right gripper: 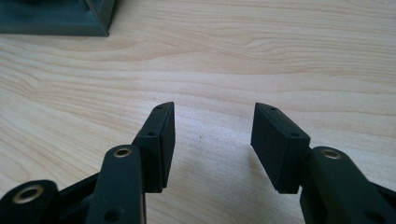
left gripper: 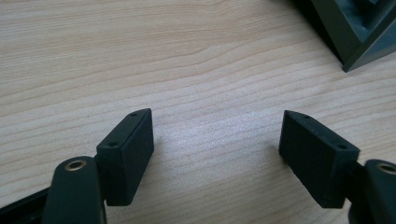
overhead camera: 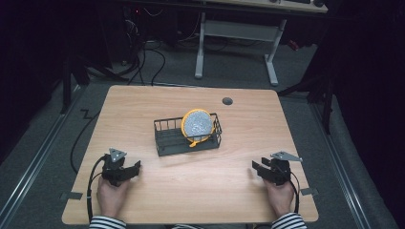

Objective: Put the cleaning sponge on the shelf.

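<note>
Both sets of fingers are released, gripping nothing. In the left gripper view the left gripper (left gripper: 217, 140) has its jaws spread wide over bare wood, and in the right gripper view the right gripper (right gripper: 212, 135) has a narrower gap, again with only tabletop between the pads.

From above, the left gripper (overhead camera: 125, 168) rests at about 7 o'clock on the table (overhead camera: 143, 105) and the right gripper (overhead camera: 263, 168) at about 5 o'clock, each well apart from the wire basket (overhead camera: 167, 138) at the centre. A round yellow-rimmed plate (overhead camera: 197, 124) stands on edge in the basket's right half, leaning against the wires.

Judging the risk: the plate is propped, not lying flat, so a nudge to the basket could roll or tip it; the basket looks light and may slide if pushed from one side alone.

The high view gives the plate and the whole layout; the gripper views give the pad gaps closely, plus a dark basket corner at 1 o'clock on the left and 11 o'clock on the right.
</note>
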`<action>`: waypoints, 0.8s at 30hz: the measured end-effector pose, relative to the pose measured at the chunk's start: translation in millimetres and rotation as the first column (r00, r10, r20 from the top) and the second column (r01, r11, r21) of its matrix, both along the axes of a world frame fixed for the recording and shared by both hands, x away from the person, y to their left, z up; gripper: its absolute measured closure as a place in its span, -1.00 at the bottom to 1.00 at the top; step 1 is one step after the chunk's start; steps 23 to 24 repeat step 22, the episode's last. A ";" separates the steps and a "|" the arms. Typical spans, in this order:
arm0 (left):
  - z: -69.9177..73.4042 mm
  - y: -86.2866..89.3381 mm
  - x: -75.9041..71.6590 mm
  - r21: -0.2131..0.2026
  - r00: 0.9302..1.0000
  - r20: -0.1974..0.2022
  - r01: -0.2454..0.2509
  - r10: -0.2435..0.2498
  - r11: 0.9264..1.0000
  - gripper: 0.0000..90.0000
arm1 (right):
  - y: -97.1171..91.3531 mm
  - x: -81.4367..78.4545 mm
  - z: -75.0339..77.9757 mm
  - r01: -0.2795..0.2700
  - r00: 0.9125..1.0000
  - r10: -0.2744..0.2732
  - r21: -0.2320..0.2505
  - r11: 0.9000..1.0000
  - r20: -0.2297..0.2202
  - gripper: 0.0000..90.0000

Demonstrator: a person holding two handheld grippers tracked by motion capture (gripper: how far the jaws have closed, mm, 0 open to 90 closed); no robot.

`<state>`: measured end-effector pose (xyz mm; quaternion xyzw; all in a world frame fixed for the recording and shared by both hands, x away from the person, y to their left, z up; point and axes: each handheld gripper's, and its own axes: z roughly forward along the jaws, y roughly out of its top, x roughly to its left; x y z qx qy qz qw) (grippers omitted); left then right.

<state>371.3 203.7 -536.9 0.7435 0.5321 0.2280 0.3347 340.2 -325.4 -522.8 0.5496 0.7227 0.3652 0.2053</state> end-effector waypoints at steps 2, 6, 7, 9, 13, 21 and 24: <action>0.0 0.0 0.0 0.000 1.000 0.000 0.000 0.000 1.000 -0.40 | 0.8 -0.4 -0.6 0.002 1.000 -0.002 -0.005 1.000 -0.003 0.10; 0.0 0.0 0.0 0.000 1.000 0.000 0.000 0.000 1.000 -0.40 | 4.1 -2.7 -5.8 0.000 1.000 0.000 -0.061 0.998 0.007 0.09; 0.0 0.0 0.0 0.000 1.000 0.000 0.000 0.000 1.000 -0.40 | 4.8 -3.0 -7.0 0.000 1.000 0.000 -0.078 0.997 0.001 0.08; 0.0 -0.1 -0.1 0.000 1.000 0.000 -0.001 0.001 1.000 -0.40 | 7.0 -4.1 -6.9 0.000 1.000 0.000 -0.097 0.995 0.001 0.08; 0.0 -0.1 -0.2 0.001 1.000 0.000 0.000 0.000 1.000 -0.40 | 10.2 -4.0 -7.5 -0.019 1.000 0.020 -0.126 0.992 0.001 -0.04; 0.1 1.1 -0.7 -0.009 1.000 0.003 -0.011 0.011 1.000 -0.37 | 10.6 -4.0 -7.5 -0.015 1.000 0.015 -0.128 0.992 -0.001 -0.09; 0.1 1.3 -1.0 -0.013 1.000 0.003 -0.016 0.016 1.000 -0.34 | 10.7 -4.1 -7.5 -0.014 1.000 0.014 -0.128 0.992 -0.002 -0.09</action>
